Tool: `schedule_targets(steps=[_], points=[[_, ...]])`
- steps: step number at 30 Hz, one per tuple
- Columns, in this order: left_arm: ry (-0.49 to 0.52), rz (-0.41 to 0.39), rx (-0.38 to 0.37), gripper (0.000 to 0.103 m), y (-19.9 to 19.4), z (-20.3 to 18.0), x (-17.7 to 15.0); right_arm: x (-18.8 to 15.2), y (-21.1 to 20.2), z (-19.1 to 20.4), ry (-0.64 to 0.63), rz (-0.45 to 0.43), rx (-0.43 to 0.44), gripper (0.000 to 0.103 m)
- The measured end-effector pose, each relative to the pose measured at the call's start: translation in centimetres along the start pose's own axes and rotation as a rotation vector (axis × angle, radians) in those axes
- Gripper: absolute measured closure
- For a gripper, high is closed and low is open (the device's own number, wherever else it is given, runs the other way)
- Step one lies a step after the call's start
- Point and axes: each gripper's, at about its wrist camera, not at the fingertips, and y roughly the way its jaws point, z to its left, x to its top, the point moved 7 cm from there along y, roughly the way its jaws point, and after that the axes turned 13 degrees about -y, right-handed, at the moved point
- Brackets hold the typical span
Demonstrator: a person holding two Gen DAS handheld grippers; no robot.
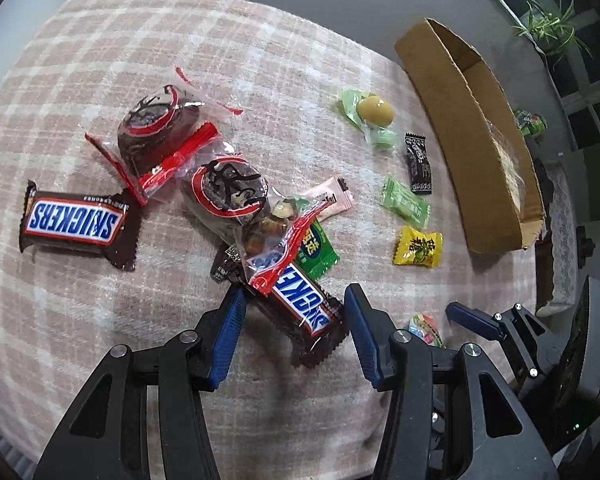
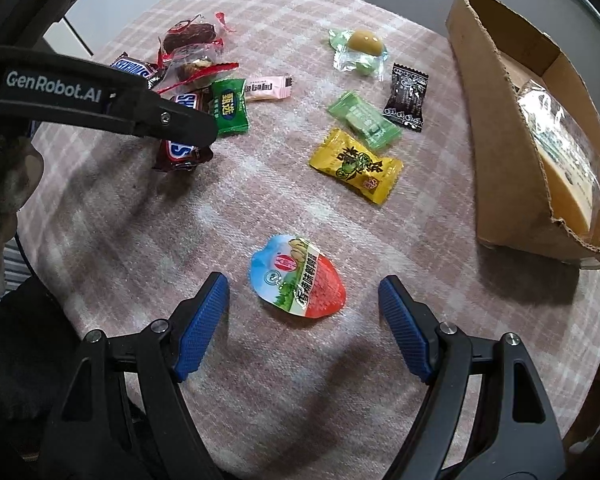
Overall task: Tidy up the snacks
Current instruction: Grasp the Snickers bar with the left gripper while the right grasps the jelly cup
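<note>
A Snickers bar [image 1: 300, 308] lies on the pink plaid cloth [image 1: 100, 320], its far end tucked under a clear, red-edged cake wrapper [image 1: 228, 196]. My left gripper [image 1: 294, 294] points down over the bar with a blue pad on each side; the pads do not press on it, so it is open. In the right wrist view the same bar [image 2: 180, 148] shows under the left gripper's black finger [image 2: 172, 120]. My right gripper [image 2: 304, 312] stands wide open around a red, white and blue snack pouch [image 2: 296, 280] lying flat on the cloth.
A second Snickers [image 1: 76, 224], another wrapped cake [image 1: 156, 128], green [image 1: 316, 252] and pink [image 1: 332, 200] packets crowd the pile. Yellow [image 2: 356, 164], light green [image 2: 364, 120] and black [image 2: 406, 98] candies lie mid-table. The open cardboard box [image 2: 500, 120] with a wrapped item stands at the right.
</note>
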Motion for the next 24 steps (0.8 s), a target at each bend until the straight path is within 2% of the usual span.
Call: schedule_targets(steps=[3, 10, 24], points=[[0.027, -0.018, 0.022, 0.058, 0.1, -0.3, 0.1, 0.0, 0.1, 0.2, 0.009, -0.003, -0.001, 0.029], [0.042, -0.029, 0.007, 0.066, 0.3, -0.5, 0.5, -0.5, -0.8, -0.6, 0.04, 0.001, -0.007, 0.061], [0.046, -0.036, -0.027, 0.076, -1.0, 1.7, -0.5, -0.7, -1.0, -1.9, 0.085, -0.021, 0.016, 0.072]])
